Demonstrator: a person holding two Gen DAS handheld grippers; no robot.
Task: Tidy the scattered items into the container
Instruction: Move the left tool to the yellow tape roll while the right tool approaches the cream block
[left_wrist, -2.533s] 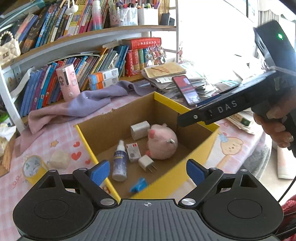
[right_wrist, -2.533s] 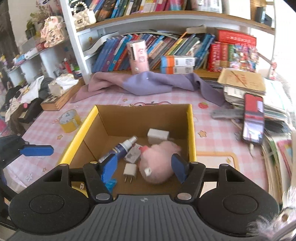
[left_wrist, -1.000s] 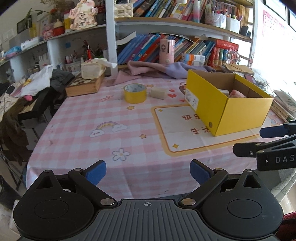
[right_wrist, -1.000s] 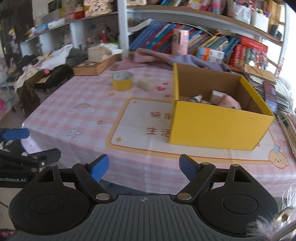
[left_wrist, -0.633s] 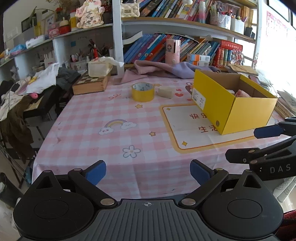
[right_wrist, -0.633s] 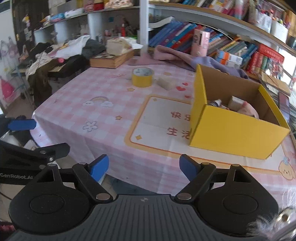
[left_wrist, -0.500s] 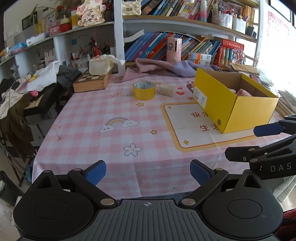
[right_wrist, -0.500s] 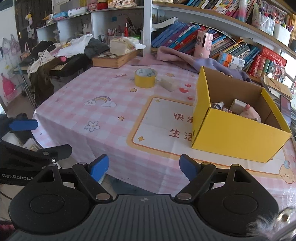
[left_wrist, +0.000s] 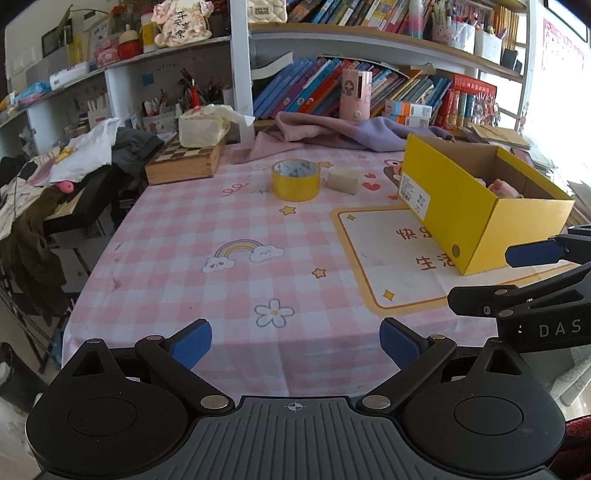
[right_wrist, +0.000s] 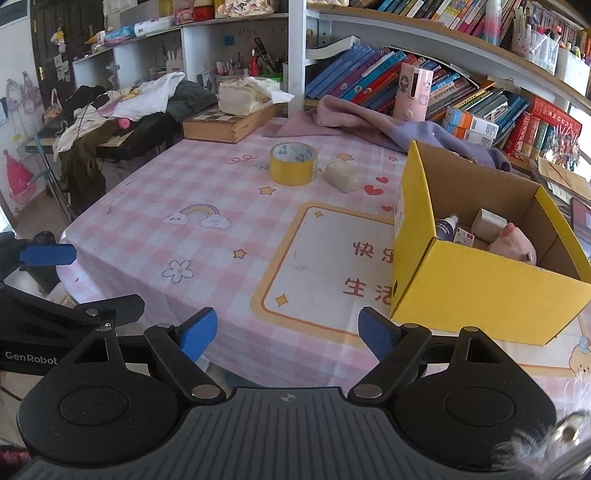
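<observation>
A yellow cardboard box stands on the right of the pink checked tablecloth. Inside it lie a pink plush toy, a small spray bottle and a white block. A yellow tape roll and a pale soap-like block sit on the cloth at the far side. My left gripper hangs open and empty over the table's near edge. My right gripper is open and empty too, near the box's front left corner.
A wooden chessboard case with a tissue pack lies at the far left. A pink and purple cloth is heaped at the back under book shelves. Clothes pile on a stand left of the table.
Both grippers have pulled back from above the box to the table's near edge, so the whole table now shows. Both stay open and empty.
</observation>
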